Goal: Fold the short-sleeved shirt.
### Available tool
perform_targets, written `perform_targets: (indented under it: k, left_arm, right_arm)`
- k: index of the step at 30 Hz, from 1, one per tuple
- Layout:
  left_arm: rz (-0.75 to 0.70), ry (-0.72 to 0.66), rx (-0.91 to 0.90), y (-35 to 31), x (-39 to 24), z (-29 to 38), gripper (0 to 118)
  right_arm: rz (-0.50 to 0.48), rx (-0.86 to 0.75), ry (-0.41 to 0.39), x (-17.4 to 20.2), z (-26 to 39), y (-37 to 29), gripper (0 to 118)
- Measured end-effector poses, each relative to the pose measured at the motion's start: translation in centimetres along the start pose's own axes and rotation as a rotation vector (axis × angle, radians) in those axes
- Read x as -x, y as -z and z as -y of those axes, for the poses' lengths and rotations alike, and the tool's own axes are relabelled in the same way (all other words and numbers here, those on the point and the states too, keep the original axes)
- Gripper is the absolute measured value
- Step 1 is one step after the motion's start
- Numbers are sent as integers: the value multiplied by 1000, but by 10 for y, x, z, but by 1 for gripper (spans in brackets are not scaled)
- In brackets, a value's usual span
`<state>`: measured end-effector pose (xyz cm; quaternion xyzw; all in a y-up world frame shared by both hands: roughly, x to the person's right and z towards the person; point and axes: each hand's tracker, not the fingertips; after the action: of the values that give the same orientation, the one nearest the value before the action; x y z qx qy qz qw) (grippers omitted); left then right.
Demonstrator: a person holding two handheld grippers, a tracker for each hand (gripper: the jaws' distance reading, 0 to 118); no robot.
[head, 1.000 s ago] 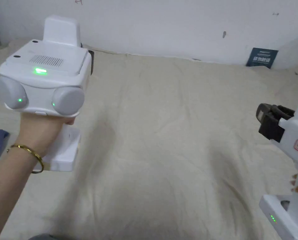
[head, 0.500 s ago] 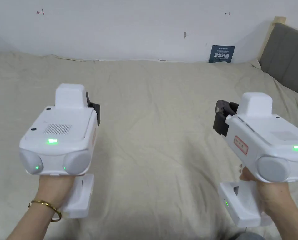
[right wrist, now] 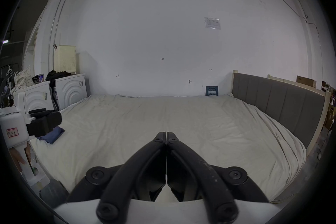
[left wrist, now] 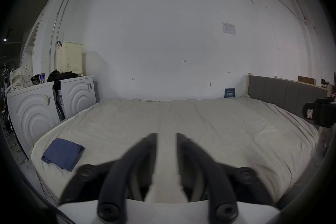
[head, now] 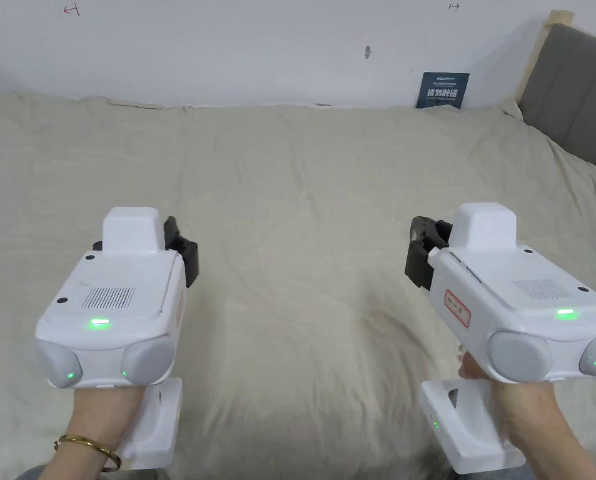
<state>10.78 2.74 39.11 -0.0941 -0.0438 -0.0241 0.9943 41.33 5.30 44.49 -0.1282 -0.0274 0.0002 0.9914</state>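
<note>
blue folded shirt [left wrist: 61,154] on bed [head: 303,187], left gripper [left wrist: 166,138] now lower, jaws parted, right gripper [right wrist: 166,134] pressed together

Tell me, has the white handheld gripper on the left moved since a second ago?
Yes. The left gripper has come down and nearer the person, away from the white wall, over the beige bedsheet.

Colours: beige bed, white and black grippers, blue shirt.
Bed sheet [head: 303,187] is seen in plain beige, headboard [right wrist: 278,100] in grey. Left gripper [head: 179,247] and right gripper [head: 423,250] are cased in white with green lights; fingers [right wrist: 183,151] are black. Folded shirt [left wrist: 61,153] is seen in plain dark blue. Bracelet [head: 90,445] is gold.
</note>
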Motion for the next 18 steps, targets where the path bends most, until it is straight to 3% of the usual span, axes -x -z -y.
perform_targets:
  k: [1, 2, 4, 5, 6, 18]
  left_arm:
    - [5, -6, 7, 1, 0, 0, 57]
    - [12, -15, 13, 2, 0, -1, 74]
    - [15, -25, 6, 1, -1, -1, 110]
    - [12, -27, 0, 0, -2, -2, 118]
    - [16, -25, -1, 0, -2, -3, 118]
    - [3, -26, -35, -2, -2, -12, 118]
  right_arm:
    - [1, 0, -1, 0, 0, 0, 19]
    - [0, 0, 1, 2, -2, -3, 37]
    - [-6, -3, 7, 2, -3, -3, 84]
    - [-7, -7, 11, 2, -4, -3, 101]
    - [-8, -14, 15, 4, -5, -5, 116]
    - [-6, -22, 14, 4, -13, -5, 118]
